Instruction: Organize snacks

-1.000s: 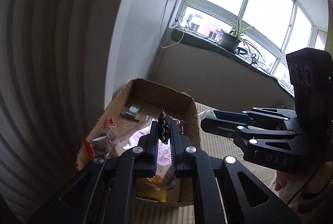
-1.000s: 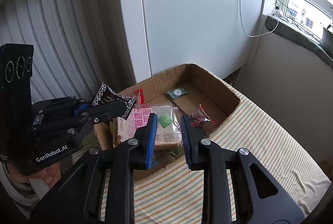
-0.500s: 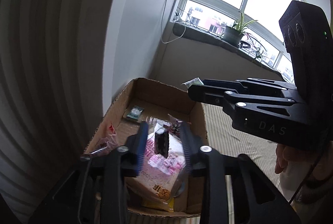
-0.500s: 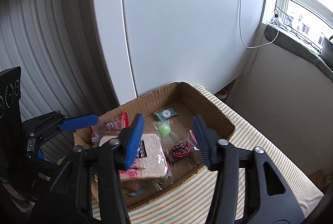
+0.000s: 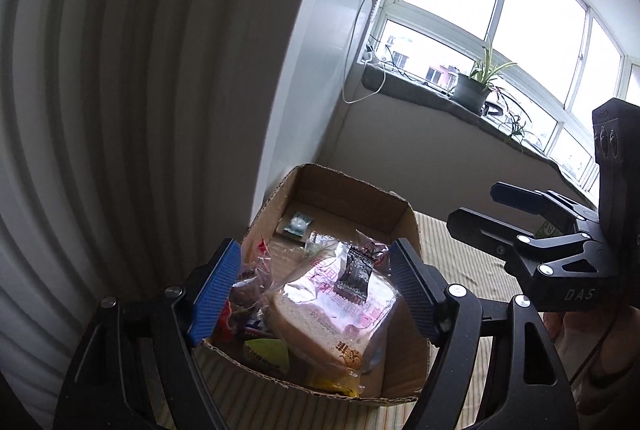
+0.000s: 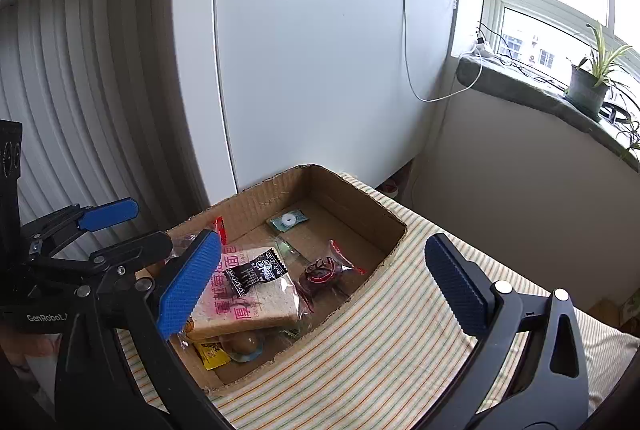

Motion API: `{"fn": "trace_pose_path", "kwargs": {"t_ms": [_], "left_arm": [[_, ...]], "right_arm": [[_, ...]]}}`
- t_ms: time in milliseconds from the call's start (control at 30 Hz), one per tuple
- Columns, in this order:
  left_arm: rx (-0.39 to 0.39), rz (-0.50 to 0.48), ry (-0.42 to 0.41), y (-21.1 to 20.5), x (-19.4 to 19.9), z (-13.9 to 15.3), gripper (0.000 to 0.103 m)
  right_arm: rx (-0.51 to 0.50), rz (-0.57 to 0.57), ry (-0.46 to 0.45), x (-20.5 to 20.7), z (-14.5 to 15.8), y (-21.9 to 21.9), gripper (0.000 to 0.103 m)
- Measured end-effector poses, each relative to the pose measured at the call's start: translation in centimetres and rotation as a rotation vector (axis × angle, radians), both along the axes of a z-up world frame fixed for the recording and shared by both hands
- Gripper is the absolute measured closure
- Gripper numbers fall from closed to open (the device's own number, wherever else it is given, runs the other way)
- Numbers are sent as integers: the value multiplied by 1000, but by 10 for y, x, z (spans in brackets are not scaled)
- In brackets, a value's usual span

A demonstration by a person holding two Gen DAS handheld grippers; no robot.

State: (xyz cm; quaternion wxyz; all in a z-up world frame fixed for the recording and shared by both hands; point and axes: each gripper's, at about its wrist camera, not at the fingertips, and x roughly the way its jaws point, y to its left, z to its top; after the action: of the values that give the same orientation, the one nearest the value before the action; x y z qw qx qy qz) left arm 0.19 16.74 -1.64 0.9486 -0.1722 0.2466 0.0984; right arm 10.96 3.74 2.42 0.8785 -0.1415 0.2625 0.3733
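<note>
A cardboard box (image 6: pixel 352 186) (image 5: pixel 404 214) holds several snacks. A small black snack packet (image 6: pixel 256 272) (image 5: pixel 356 276) lies on a wrapped slice of bread (image 6: pixel 248 304) (image 5: pixel 332 314). A dark red sweet in clear wrap (image 6: pixel 322 270) and a green packet (image 6: pixel 288 220) (image 5: pixel 297 223) lie further in. My left gripper (image 5: pixel 316 294) is open and empty above the near end of the box. My right gripper (image 6: pixel 320 282) is open and empty above the box; it shows at the right in the left wrist view (image 5: pixel 480 210).
The box stands on a striped cloth (image 6: pixel 400 342). A white cabinet (image 6: pixel 320 70) and slatted doors (image 6: pixel 80 90) stand behind the box. A windowsill with a potted plant (image 6: pixel 588 86) is at the right. A white cable (image 6: pixel 412 30) hangs down the wall.
My left gripper opened and the black packet dropped onto the wrapped bread. My right gripper opened wide, and the green sweet it held is now out of it.
</note>
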Motion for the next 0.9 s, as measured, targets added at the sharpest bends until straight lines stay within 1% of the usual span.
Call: {"fn": "trace_pose_path", "kwargs": {"t_ms": [267, 400, 500, 667, 767, 900], "left_arm": [[46, 4, -4, -11, -6, 9, 25], [55, -4, 7, -21, -2, 10, 25], [65, -28, 18, -37, 2, 10, 25], [109, -111, 33, -86, 15, 10, 25], [133, -184, 36, -128, 22, 10, 25], [174, -293, 34, -187, 23, 11, 25]], "right_arm": [[-6, -106, -14, -14, -12, -28, 0], [19, -165, 0, -22, -23, -57, 0], [28, -227, 1, -29, -30, -90, 0], [57, -362, 2, -43, -37, -162, 0], [74, -456, -17, -58, -37, -211, 0], [87, -576, -61, -80, -27, -269, 0]]}}
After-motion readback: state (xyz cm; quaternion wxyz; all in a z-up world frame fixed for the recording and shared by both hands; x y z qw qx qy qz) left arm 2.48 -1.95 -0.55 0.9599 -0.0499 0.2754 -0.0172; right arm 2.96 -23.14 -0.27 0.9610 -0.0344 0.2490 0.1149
